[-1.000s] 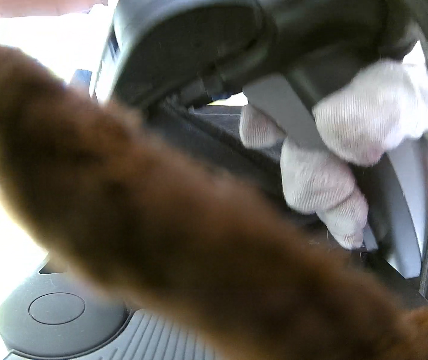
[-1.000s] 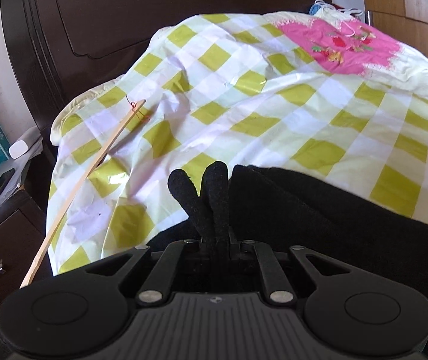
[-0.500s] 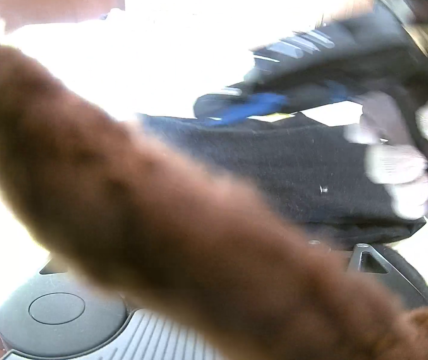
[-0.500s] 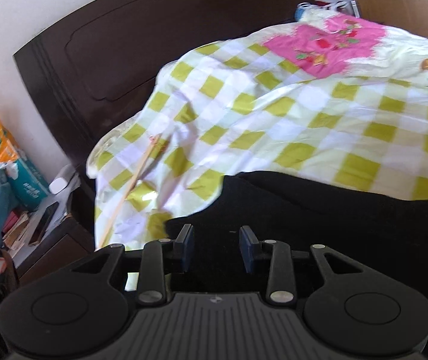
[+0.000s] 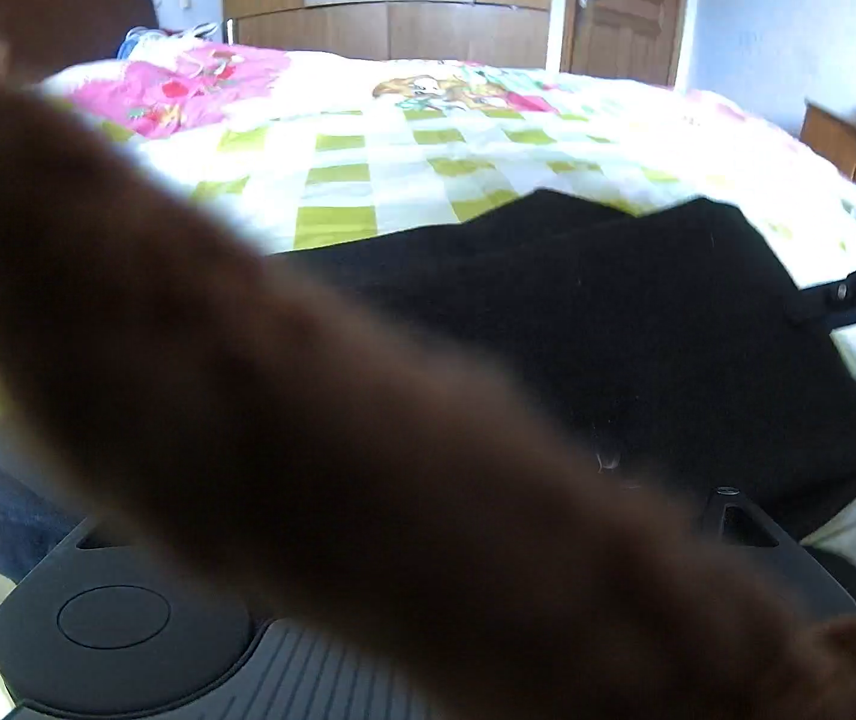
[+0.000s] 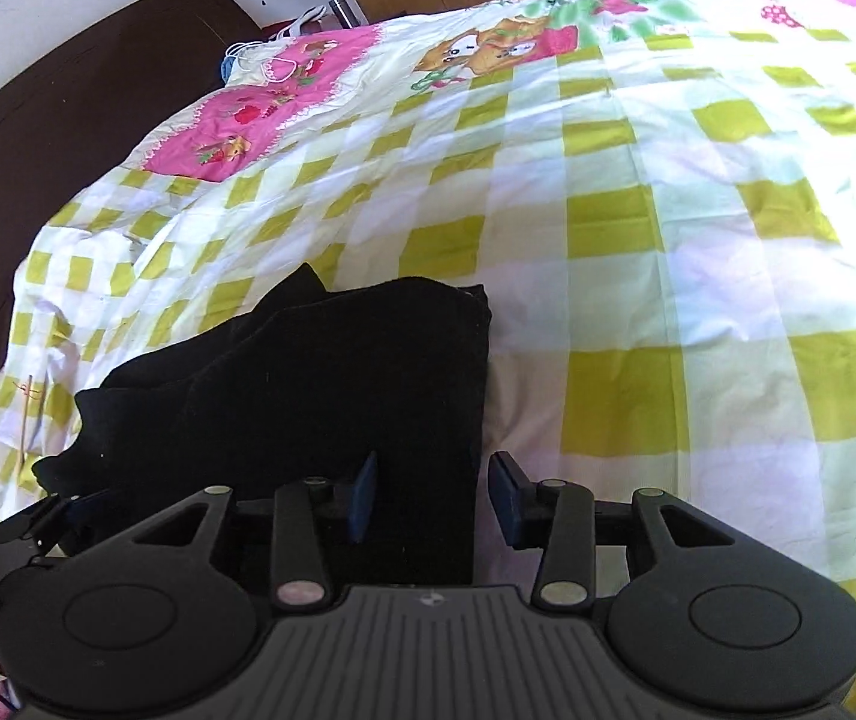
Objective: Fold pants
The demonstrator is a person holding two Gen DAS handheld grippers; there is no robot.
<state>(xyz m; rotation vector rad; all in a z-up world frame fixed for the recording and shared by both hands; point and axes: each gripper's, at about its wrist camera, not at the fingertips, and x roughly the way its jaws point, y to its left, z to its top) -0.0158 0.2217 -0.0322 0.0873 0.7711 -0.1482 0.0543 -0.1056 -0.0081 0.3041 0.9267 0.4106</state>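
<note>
Pants [image 6: 320,384]: black, folded, on bed [image 6: 667,240]. Right gripper [image 6: 432,495] fingers apart; left fingers hidden, state unknown. Advice: press stack flat, align edges.

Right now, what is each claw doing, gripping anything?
Left gripper: cannot tell, a blurred brown sleeve hides it.
Right gripper: open, holding nothing, above the black pants.

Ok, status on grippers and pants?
Right gripper open, clear of fabric. Left fingers hidden by brown blur. Pants folded on bed.
</note>
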